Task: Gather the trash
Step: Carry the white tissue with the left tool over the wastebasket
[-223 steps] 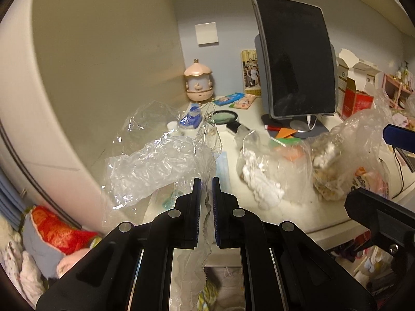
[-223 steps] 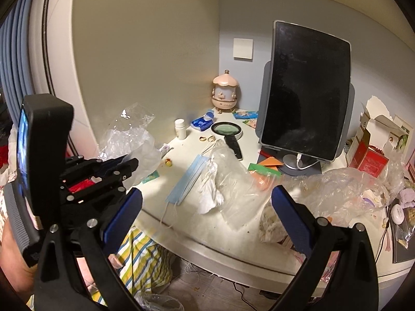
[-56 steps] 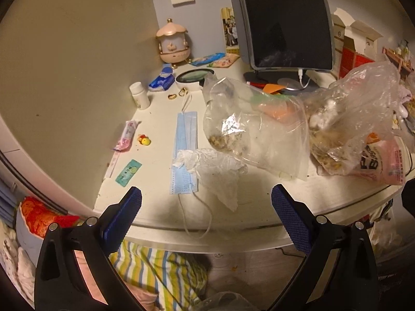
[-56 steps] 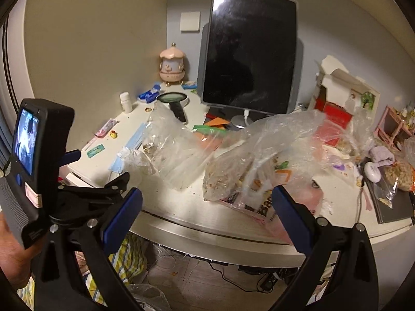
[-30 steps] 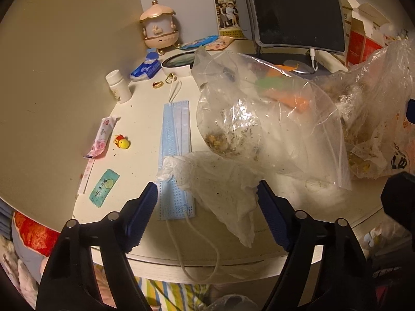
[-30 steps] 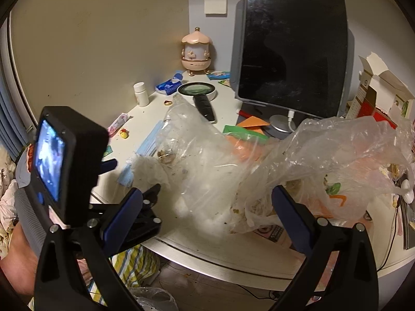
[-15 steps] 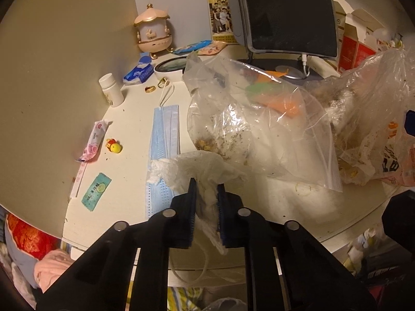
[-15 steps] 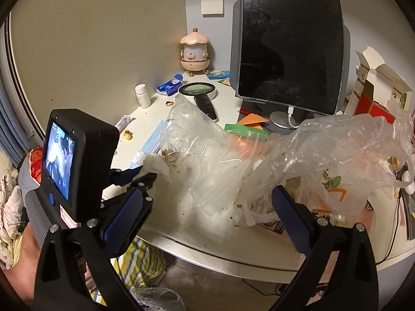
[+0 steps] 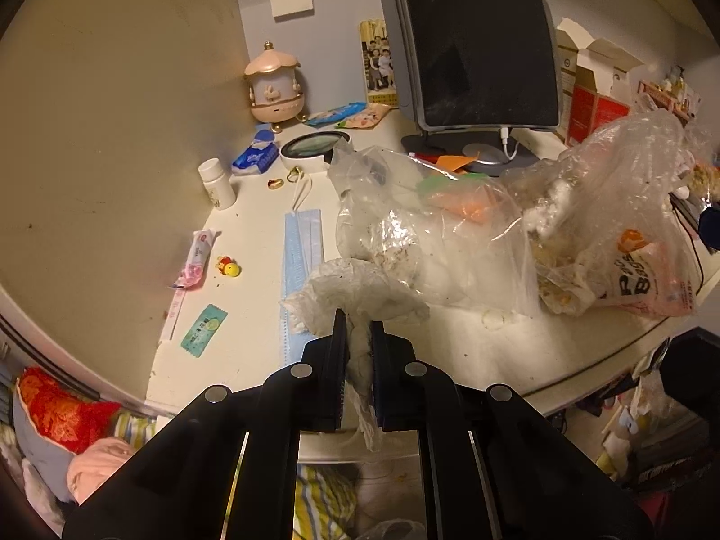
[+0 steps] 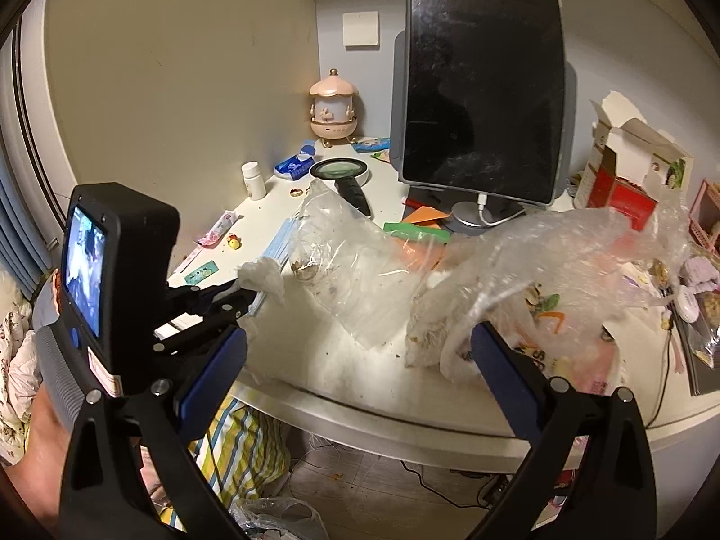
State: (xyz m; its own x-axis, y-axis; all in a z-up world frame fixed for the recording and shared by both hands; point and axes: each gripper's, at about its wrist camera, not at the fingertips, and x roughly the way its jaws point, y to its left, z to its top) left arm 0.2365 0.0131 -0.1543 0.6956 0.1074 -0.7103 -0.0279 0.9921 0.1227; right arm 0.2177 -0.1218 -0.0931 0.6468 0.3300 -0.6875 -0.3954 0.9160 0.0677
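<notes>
My left gripper (image 9: 358, 321) is shut on a crumpled white tissue (image 9: 355, 292) and holds it just above the front of the white desk (image 9: 472, 342); the tissue also shows in the right wrist view (image 10: 263, 276). A clear zip bag with crumbs (image 9: 418, 234) lies right behind it. A blue face mask (image 9: 301, 261) lies flat to the left. A large crinkled plastic bag of trash (image 9: 621, 225) sits at the right. My right gripper (image 10: 360, 351) is open and empty, low at the desk's front edge, facing the bags.
A dark monitor (image 10: 481, 90) stands at the back. A pink carousel ornament (image 9: 274, 85), magnifier (image 9: 315, 146), white pill bottle (image 9: 218, 184), wrappers (image 9: 195, 261) and an open red box (image 10: 630, 171) crowd the desk. A plastic bag (image 10: 279, 517) lies on the floor below.
My left gripper was open over the tissue a second ago; it has closed on the tissue and lifted it slightly. The right gripper stayed open.
</notes>
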